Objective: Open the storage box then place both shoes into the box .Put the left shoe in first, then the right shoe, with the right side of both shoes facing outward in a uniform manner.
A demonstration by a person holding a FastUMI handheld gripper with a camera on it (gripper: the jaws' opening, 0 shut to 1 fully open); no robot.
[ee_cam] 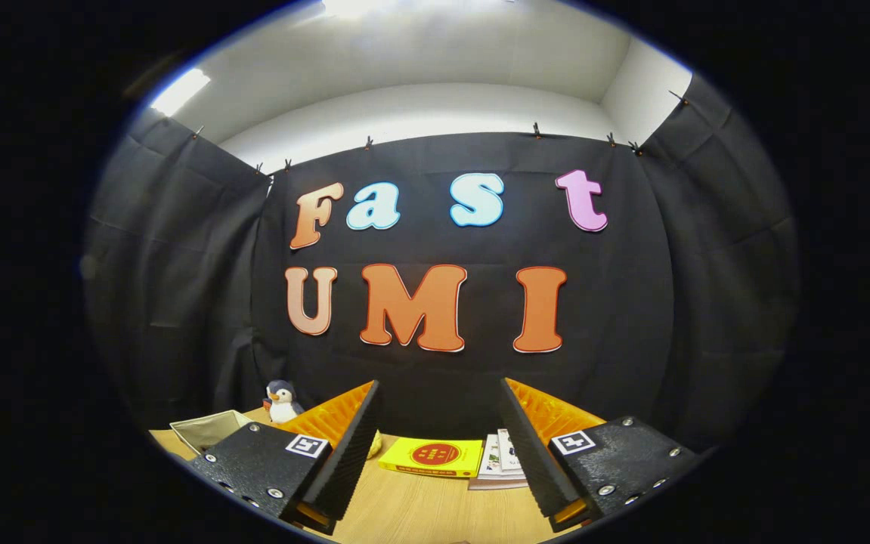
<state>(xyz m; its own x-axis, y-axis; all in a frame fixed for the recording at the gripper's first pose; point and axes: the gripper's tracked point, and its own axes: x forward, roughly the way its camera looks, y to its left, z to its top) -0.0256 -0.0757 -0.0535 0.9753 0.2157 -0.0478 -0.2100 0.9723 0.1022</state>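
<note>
Gripper [438, 446] held level above a wooden tabletop [412, 506], fingers spread wide apart, nothing between them. Yellow book [432, 458] lying flat on the tabletop, in the gap between the fingers and just ahead of them. Stack of magazines [501, 462] just beside the yellow book, on the side of the right finger and partly hidden by it. Small yellow object [376, 444] peeking out behind the left finger, on the other side of the yellow book; kind not discernible. Penguin plush toy [281, 401] standing upright, well apart from the yellow book, beyond the left finger. Beige open box [210, 428] near the penguin, further out from the yellow book. Black cloth wall [631, 317] behind the yellow book. Shoes not located.
</note>
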